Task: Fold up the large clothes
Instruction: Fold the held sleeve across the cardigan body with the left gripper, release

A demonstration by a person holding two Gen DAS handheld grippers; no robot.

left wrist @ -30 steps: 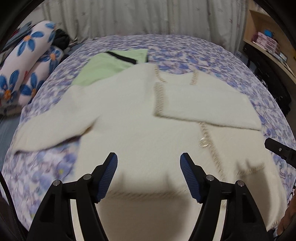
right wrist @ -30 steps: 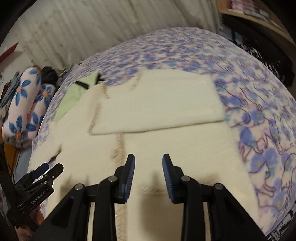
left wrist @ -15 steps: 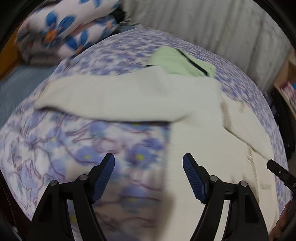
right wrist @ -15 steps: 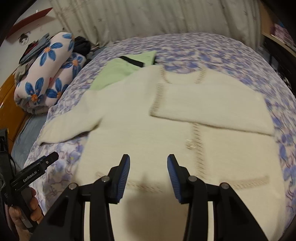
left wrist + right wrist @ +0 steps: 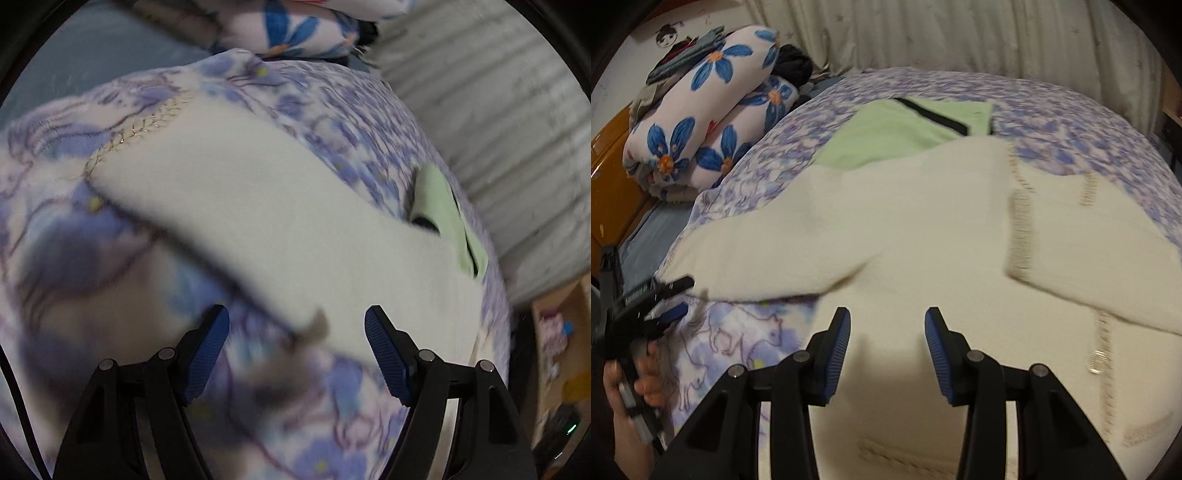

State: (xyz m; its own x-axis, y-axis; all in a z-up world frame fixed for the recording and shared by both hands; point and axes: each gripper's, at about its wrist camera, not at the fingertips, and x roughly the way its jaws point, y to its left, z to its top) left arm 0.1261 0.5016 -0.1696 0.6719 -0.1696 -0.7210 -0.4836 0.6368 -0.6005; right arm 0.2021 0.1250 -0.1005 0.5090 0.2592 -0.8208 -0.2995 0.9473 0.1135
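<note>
A cream knit cardigan [image 5: 923, 251] with beige stitched trim lies spread on the floral bed; its right sleeve is folded across the chest. Its left sleeve [image 5: 258, 221] stretches out flat towards the bed's left edge, cuff trim at the far end. My left gripper [image 5: 297, 354] is open and empty, just above the sleeve's near edge; it also shows in the right wrist view [image 5: 665, 299] beside the sleeve cuff. My right gripper [image 5: 886, 354] is open and empty over the cardigan's lower body.
A light green garment [image 5: 897, 129] lies at the head end, partly under the cardigan's shoulder. Rolled floral quilts [image 5: 701, 122] are stacked at the left, by an orange wooden panel [image 5: 609, 177]. Curtains [image 5: 960, 33] hang behind the bed. A shelf [image 5: 557, 332] stands at the right.
My left gripper has swung left and down to the outstretched left sleeve. My right gripper has shifted left and lower over the cardigan's body. Both stay open.
</note>
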